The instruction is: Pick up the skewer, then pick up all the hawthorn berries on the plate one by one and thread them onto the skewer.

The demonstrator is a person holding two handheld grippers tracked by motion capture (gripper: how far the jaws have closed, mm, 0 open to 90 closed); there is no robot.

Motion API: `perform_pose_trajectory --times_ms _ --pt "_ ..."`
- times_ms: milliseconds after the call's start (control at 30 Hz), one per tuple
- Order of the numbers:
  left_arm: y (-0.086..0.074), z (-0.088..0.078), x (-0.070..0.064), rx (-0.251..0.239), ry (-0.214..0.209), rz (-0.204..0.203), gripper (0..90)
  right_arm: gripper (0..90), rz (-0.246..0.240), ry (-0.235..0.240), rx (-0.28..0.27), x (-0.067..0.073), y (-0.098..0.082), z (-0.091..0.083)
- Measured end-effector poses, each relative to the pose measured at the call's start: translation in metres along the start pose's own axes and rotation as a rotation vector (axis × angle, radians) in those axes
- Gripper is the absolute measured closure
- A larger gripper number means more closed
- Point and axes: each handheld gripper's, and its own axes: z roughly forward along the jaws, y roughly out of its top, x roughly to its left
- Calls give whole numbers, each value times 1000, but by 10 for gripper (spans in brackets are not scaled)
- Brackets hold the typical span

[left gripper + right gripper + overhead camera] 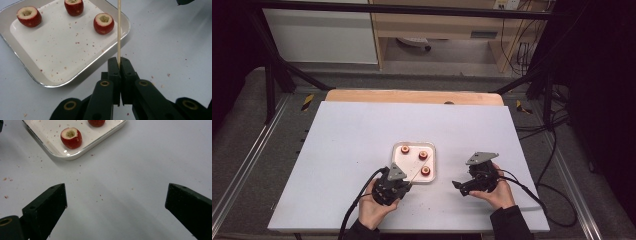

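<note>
Nearest, the left gripper (119, 65) clenches a thin, straight wooden skewer (119, 30) that slants over the near right rim of the glossy, rounded-square white tray (62, 77), the right gripper (116, 202) stands released above the matte white tabletop (130, 165), and farther off three cored red fruits (103, 23) sit among crumbs

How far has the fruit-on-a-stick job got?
Done: three cored red fruits sit ready on the white tray. In hand: the left claw is clamped on the wooden skewer, which carries nothing yet. Left: spearing all three; the right claw is open and empty.
</note>
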Motion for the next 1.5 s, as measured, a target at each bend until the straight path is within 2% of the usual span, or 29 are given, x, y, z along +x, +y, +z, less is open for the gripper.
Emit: perform_pose_trajectory --times_ms 267,433,700,1200,1367,1500 --pt "-17 -7 8 -65 11 -56 881 37 40 23 9 2 9 2" --pt "-24 -10 9 -90 20 -70 881 35 78 38 1 4 18 4" --pt "-31 -12 13 -118 32 -90 881 29 89 42 13 10 30 12" --pt "-36 -14 14 -129 45 -79 881 33 107 72 -2 23 53 27" --pt "-38 -14 15 -131 49 -78 881 53 110 68 8 28 62 34" --pt "-38 -15 15 -130 52 -77 881 63 107 85 15 33 66 42"
